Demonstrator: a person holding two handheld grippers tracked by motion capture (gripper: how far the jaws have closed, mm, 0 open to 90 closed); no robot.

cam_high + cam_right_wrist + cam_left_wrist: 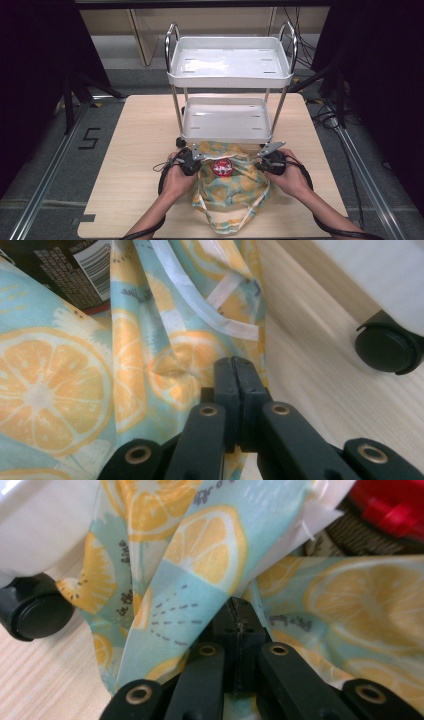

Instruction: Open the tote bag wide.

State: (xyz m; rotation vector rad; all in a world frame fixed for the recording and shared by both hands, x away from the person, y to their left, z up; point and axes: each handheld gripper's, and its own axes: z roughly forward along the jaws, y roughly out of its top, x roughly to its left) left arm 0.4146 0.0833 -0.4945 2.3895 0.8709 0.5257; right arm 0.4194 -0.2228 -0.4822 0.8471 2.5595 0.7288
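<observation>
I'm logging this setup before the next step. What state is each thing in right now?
Lemon-print bag: on the table, mouth open, gripped at both sides.
Red-lidded container: upright inside the bag, lid on.
Left gripper: jaws shut on the bag's fabric.
Right gripper: jaws shut on the bag's fabric.
White cart: standing on the table, both trays bare.

High view: fixed above the near side of the table [140, 150], facing forward and down, far enough to take in the whole top and the cart [229, 80]. Left gripper view: mounted on the gripper, looking along 2 jaws, very close to the bag [210, 555]. Right gripper view: same mounting, equally close. Shared by all 3: bag, tabletop, cart base; a castor [30, 607] in both close views.
</observation>
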